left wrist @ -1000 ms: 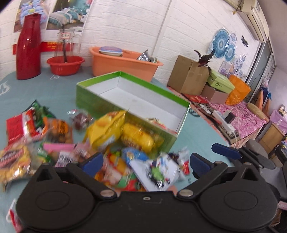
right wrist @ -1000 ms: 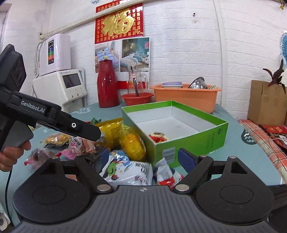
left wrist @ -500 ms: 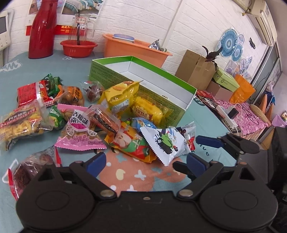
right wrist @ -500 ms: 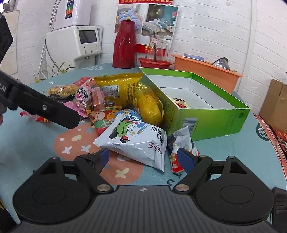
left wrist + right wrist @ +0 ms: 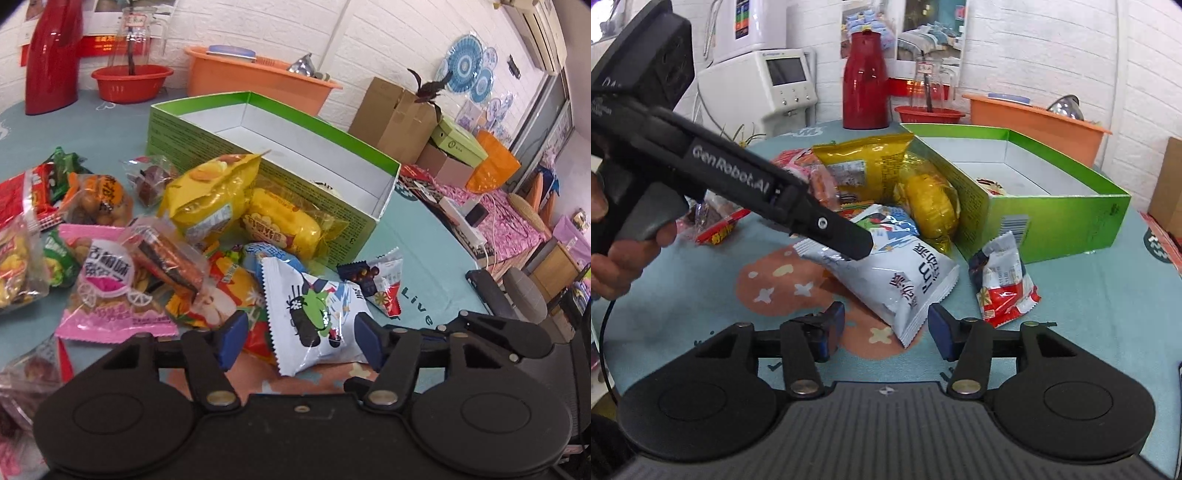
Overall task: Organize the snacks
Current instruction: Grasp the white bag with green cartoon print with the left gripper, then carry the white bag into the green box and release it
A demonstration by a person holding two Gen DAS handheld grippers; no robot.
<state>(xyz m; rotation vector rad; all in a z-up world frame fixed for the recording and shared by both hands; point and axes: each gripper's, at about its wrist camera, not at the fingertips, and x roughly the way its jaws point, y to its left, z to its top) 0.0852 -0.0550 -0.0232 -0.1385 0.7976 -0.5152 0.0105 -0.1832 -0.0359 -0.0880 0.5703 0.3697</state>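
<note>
A pile of snack packets lies on the teal tablecloth beside an open green box [image 5: 373, 175] [image 5: 1067, 218]. A white packet with a green cartoon [image 5: 314, 314] [image 5: 897, 273] lies nearest. My left gripper [image 5: 299, 341] is open with the packet's near end between its blue fingers [image 5: 232, 338]. My right gripper [image 5: 884, 334] is open just in front of the packet's corner. The left gripper also shows in the right wrist view [image 5: 849, 240], low over the packet. A small red-and-white packet [image 5: 380, 280] [image 5: 1001, 284] lies beside the box. One snack [image 5: 991, 184] lies inside the box.
A yellow packet [image 5: 210, 199], a yellow bun packet [image 5: 280, 221], a pink packet [image 5: 107, 291] and several others lie left of the box. A red thermos [image 5: 866, 79], red bowl [image 5: 129, 81] and orange tub [image 5: 258, 79] stand at the back. Cardboard boxes [image 5: 395, 114] sit off-table right.
Both grippers have moved down and in toward the white packet. The left gripper's fingers now straddle it, and it reaches across the right wrist view.
</note>
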